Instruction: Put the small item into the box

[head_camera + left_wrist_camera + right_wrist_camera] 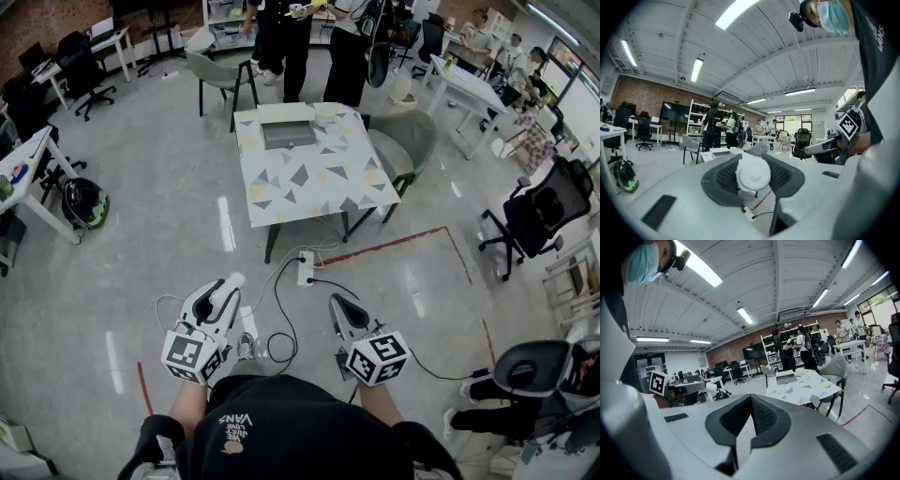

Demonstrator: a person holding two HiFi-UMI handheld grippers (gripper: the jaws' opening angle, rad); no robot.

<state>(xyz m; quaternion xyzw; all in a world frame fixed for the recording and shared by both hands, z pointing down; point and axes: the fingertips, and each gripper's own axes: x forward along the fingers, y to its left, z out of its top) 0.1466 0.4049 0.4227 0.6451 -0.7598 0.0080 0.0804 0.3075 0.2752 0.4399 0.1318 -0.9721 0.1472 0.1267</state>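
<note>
You stand at the bottom of the head view on the glossy grey floor [169,187]. The white tabletop patterned with grey and yellow triangles [319,183] is well apart from you, in the upper centre of the frame.

Your left gripper [228,287], at lower left, has its jaws set wide and clamped on the small white round item [753,174]. It is a pale puck with a slightly rough, matte face turned toward the left gripper view's camera. The dark ribbed pads [724,177] pinch it by its sides.

Your right gripper [751,398], at lower right of the head view, has its jaws drawn together at the tips with nothing between them.

The shallow grey box [288,134] sits at the far edge of the tabletop, so the item is nowhere near it.

From above, the item shows only as a white nub past the jaw tips. In the left gripper view its lower edge sinks behind the jaws, and its material cannot be told. The box's inside is too small to read. A white round object [325,114] just beside the box at its right cannot be identified. Your dark shirt cuts off both forearms at the bottom edge. A white power strip [306,267] lies on the floor by the table's near legs, its cables trailing toward you.
</note>
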